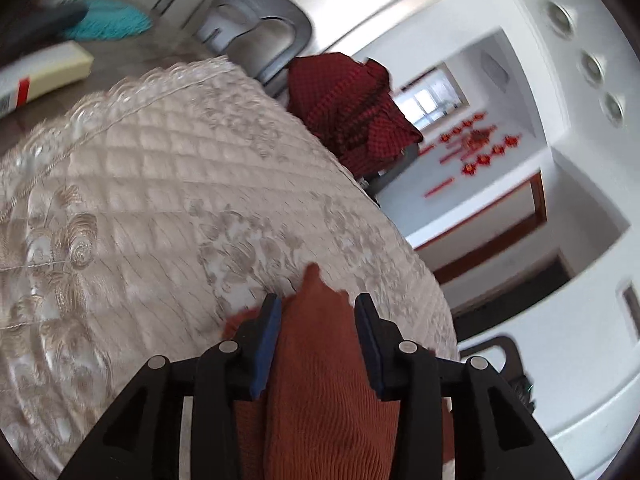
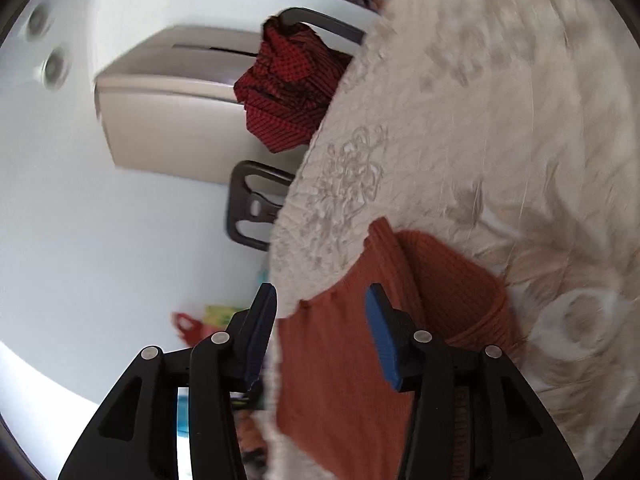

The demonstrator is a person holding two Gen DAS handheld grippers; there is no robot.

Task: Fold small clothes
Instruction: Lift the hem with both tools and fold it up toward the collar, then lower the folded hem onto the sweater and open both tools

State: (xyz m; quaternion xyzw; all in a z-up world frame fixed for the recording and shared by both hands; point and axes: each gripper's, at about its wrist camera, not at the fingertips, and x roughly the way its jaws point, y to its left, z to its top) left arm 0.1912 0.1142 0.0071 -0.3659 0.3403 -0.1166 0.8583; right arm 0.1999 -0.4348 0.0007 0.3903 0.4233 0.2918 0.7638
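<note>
While both grippers tilt downward over the table, each camera looks along its own pair of black fingers with blue pads at a rust-orange ribbed knit garment [image 1: 320, 380] lying on a cream quilted tablecloth [image 1: 160, 184]. Seen from the left wrist, the left gripper [image 1: 317, 312] has its jaws spread, one pad on either side of a raised fold of the knit; the left-hand pad sits close against the cloth, the other stands a little apart, and nothing is pinched. Seen from the right wrist, the right gripper [image 2: 322, 308] also stands parted, its jaws wide over the garment's flat edge near the rim of the table, with the left-hand finger hanging past that rim and the right-hand pad above the knit without pressing it. From this side the garment shows a folded-over, rounded bulge further in. Its knit is fine vertical ribbing, soft and matte. The tablecloth is shiny, stitched in a diamond grid, embroidered with pale floral motifs and edged in scalloped lace. Beyond the table's far edge a dark red checked cloth [image 1: 352, 112] hangs over a grey chair back [image 1: 256, 20]. A cream box with a red stripe [image 1: 44, 76] and something turquoise and fluffy [image 1: 108, 20] lie on the bare tabletop, blurred.
</note>
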